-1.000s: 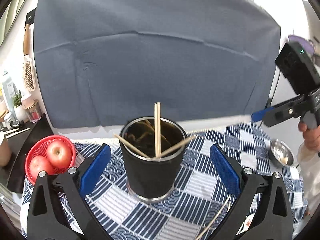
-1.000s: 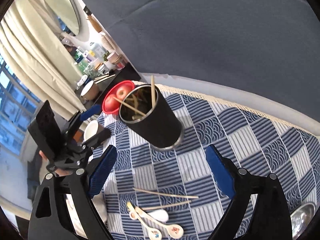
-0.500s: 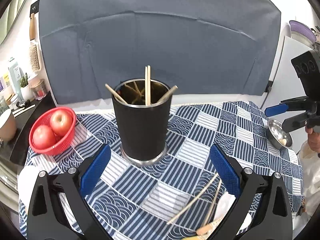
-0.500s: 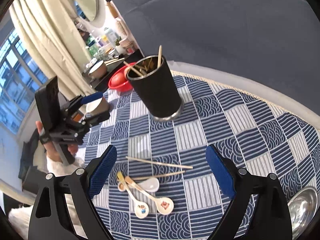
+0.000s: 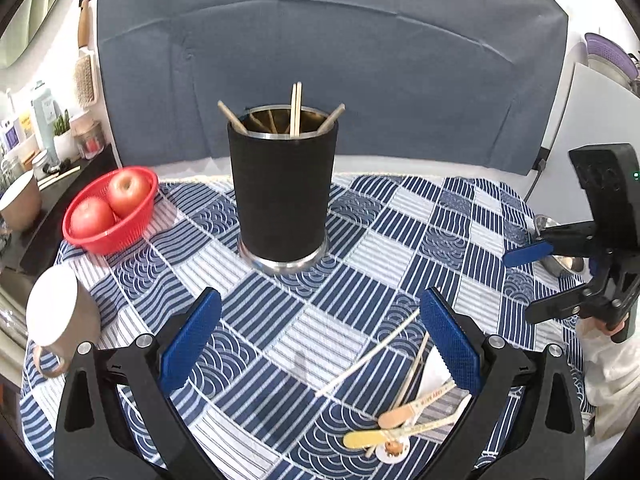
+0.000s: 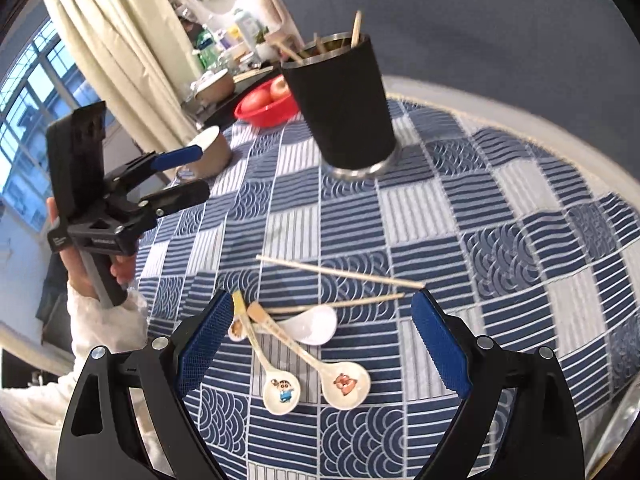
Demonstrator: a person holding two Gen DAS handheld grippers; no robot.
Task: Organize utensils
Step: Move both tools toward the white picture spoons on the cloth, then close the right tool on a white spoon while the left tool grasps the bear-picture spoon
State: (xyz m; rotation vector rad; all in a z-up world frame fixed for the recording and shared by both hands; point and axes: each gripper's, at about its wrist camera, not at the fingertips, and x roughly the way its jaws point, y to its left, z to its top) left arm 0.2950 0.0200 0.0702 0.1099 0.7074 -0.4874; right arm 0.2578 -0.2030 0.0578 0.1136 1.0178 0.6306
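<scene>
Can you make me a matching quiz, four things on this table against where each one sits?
Things:
1. apples
2. spoons
3. black cup
4. mug

Places:
A. lying flat on the cloth beside two loose chopsticks
B. in the red basket
C. at the cloth's left edge
D. upright mid-table, chopsticks inside

Pairs: 1-B, 2-A, 3-D, 4-C

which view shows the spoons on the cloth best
The right wrist view. The spoons lie whole between its open fingers, both cartoon bowls and a white one behind showing clearly. In the left wrist view the same spoons sit low at the right finger, partly hidden by it, mostly as handles.
</scene>
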